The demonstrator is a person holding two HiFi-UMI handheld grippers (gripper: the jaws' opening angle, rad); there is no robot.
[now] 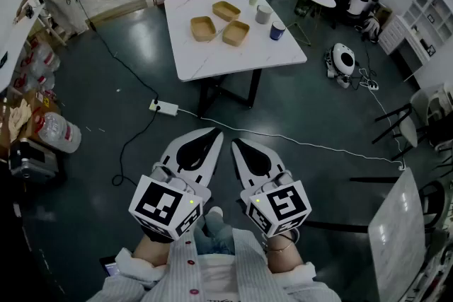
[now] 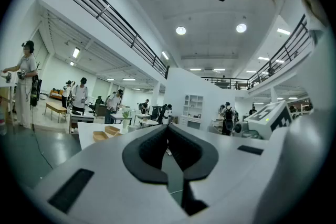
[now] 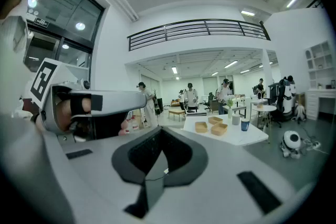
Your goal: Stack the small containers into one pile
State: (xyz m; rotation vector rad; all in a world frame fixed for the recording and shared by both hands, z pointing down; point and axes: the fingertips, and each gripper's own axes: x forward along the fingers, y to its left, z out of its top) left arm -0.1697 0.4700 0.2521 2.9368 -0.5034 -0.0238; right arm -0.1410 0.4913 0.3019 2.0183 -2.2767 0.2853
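We are holding the left claw low against our body, well short of the desk. Its jaws are meeting at the tips and gripping nothing. On the desk three small wooden containers are lying apart, none of them stacked yet. The left container is sitting near the desk's middle, the far container toward the desk's back edge, and the right container just beside the left one. We are carrying the right claw alongside the left one, equally far from the desk, and it too is closed and empty. Toward the desk's right edge a grey cup and a blue cup are standing near the right container.

As we are judging it, the stacking is not yet starting, and the approach is carrying the first risk. A power strip and its white cable are lying on the floor in front of the desk, and a foot could catch them. At the desk, a claw swinging in from the right could be knocking over the blue cup. The containers' shallow walls are offering little to pinch, so one may slip or seat tilted in the pile.
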